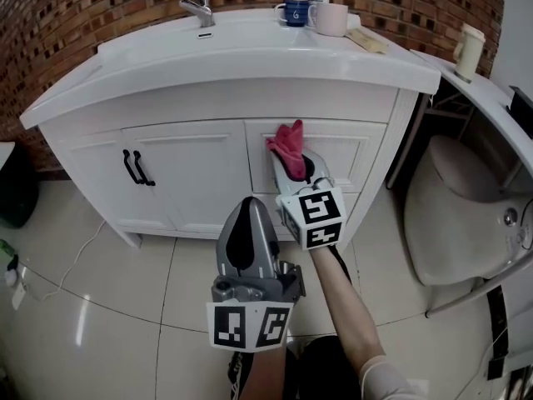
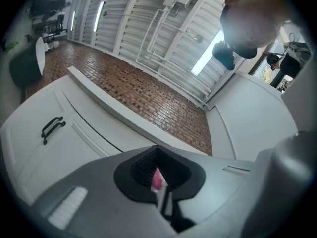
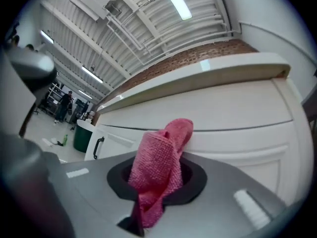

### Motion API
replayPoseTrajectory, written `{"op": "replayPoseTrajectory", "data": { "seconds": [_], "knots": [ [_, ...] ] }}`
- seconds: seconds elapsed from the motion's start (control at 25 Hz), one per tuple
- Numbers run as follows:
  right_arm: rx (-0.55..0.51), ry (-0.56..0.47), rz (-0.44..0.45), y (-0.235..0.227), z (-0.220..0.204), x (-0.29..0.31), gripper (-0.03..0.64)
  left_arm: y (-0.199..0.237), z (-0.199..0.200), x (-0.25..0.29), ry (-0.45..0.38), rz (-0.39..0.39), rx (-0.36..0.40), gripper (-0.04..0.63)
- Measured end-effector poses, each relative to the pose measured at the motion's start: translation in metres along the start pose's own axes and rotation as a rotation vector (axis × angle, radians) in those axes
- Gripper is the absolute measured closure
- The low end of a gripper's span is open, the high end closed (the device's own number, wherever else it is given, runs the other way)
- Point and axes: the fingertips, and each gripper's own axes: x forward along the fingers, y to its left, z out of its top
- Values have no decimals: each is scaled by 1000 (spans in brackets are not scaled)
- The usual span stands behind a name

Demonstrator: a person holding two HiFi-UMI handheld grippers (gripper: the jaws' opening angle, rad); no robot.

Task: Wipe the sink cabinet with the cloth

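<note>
Right gripper (image 1: 296,167): jaws clamped on a pink cloth (image 1: 286,143), with little gap beyond the fabric's thickness. The cloth bunches up past the tips and presses on the sink cabinet (image 1: 191,173) directly ahead, at the top edge of a recessed panel. Left gripper (image 1: 248,222): held low, behind and beside the right one and clear of the cabinet, jaws brought together. Left gripper view: a thin pink sliver shows in the slit of the left gripper (image 2: 157,176); probably the cloth seen beyond, cannot confirm. Right gripper view only: the cloth (image 3: 161,165) has a nubbly looped weave and is folded into a thick wad between the right gripper's (image 3: 157,180) grey jaws. Head view only: two black bar handles (image 1: 137,167) off to the left gripper's far side, glossy white countertop (image 1: 250,52) above, chrome faucet (image 1: 198,7), blue mug (image 1: 294,12), pale mug (image 1: 331,19), red brick wall (image 1: 100,7), glossy tiled floor (image 1: 100,298).
</note>
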Motion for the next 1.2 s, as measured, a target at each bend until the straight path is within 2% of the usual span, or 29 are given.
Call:
{"op": "replayPoseTrajectory", "data": {
  "seconds": [0.16,0.24,0.36,0.52,0.68,0.72,0.84,0.96,1.04,1.12,1.2],
  "knots": [
    [22,47,169,67,-27,33,560,7,5,2,-5,-4,-39,589],
    [24,62,176,69,-36,38,560,14,5,3,-9,9,-66,589],
    [43,74,91,36,-43,27,560,16,5,3,-9,12,-83,589],
    [129,38,-91,-36,-39,-9,568,11,-2,4,9,-1,-78,589],
    [197,13,-176,-91,-38,-42,557,1,-13,4,38,-14,-71,589],
    [192,22,-212,-106,-40,-51,560,-2,-14,4,42,-18,-68,589],
    [92,69,-306,-147,-49,-82,560,-5,-16,4,46,-19,-61,589],
    [15,98,-329,-167,-55,-103,557,-7,-19,6,49,-19,-57,589],
    [4,118,-394,-181,-60,-117,558,-9,-23,6,54,-16,-59,589],
    [55,112,-482,-195,-61,-135,560,-10,-24,6,55,-13,-69,589],
    [118,61,-480,-185,-53,-142,560,-9,-20,5,45,-9,-77,589]
  ]
}}
